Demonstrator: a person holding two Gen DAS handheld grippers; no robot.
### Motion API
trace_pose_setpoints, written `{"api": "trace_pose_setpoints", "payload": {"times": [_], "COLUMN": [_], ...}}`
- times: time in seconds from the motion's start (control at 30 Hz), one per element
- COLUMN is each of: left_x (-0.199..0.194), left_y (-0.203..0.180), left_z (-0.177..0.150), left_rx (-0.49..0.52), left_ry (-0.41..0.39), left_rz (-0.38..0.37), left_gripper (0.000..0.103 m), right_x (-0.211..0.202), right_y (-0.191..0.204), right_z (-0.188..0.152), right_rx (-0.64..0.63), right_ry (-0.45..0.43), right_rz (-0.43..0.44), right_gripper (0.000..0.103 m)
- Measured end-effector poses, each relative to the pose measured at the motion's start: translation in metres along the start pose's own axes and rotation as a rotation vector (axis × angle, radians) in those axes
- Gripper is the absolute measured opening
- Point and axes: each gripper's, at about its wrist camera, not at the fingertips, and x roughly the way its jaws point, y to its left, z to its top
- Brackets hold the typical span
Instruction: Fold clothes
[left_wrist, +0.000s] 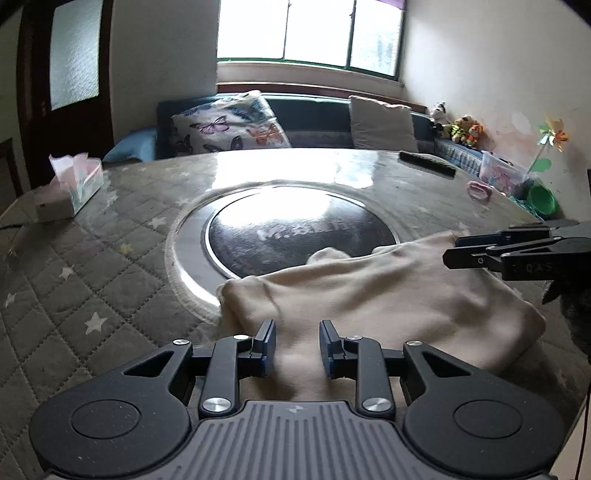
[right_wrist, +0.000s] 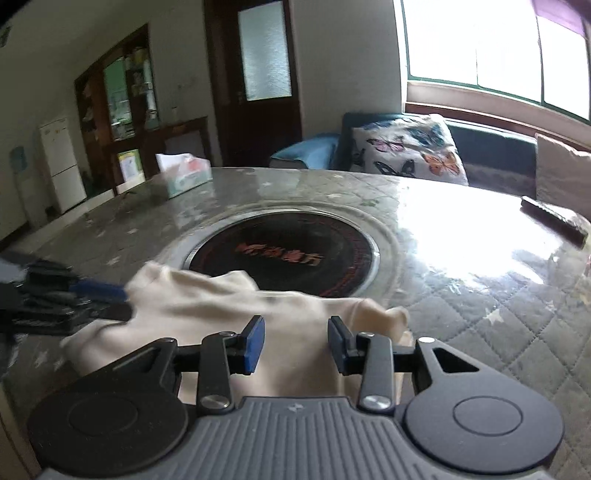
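Cream garment, half folded, at the near edge of the tabletop

The cream garment (left_wrist: 369, 295) lies low in both frames, its long axis running left to right, overlapping the round dark hob (left_wrist: 295, 236). The left gripper (left_wrist: 297, 347) and right gripper (right_wrist: 297, 345) hover over it, fingers partly open, gripping nothing. The loose fold could slump or bunch if one side is pinched unevenly.

Cream knit garment (left_wrist: 369, 291) plain, unpatterned. Grey quilted table cover (left_wrist: 74, 280) beneath it: diamond stitching, white stars. Beyond the garment, white cushion (left_wrist: 229, 127) printed with purple and orange butterflies.
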Motion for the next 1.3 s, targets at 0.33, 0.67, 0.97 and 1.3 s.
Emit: {"api": "trace_pose_setpoints", "payload": {"times": [0.33, 0.67, 0.97, 1.3], "left_x": [0.004, 0.022, 0.001, -0.012], "left_y": [0.019, 0.034, 0.028, 0.024], "left_z": [0.011, 0.016, 0.01, -0.003], "left_rx": [-0.062, -0.097, -0.102, -0.12], "left_ry": [-0.006, 0.021, -0.015, -0.014], "left_rz": [0.021, 0.086, 0.099, 0.113], "left_gripper": [0.029, 0.029, 0.054, 0.071], "right_x": [0.01, 0.008, -0.038, -0.059], "right_y": [-0.033, -0.029, -0.008, 0.015], "right_z": [-0.001, -0.005, -0.008, -0.039], "right_rx": [0.12, 0.109, 0.019, 0.012], "right_ry": [0.009, 0.023, -0.002, 0.021], "right_rz": [-0.03, -0.022, 0.027, 0.101], "right_gripper": [0.037, 0.038, 0.048, 0.059]}}
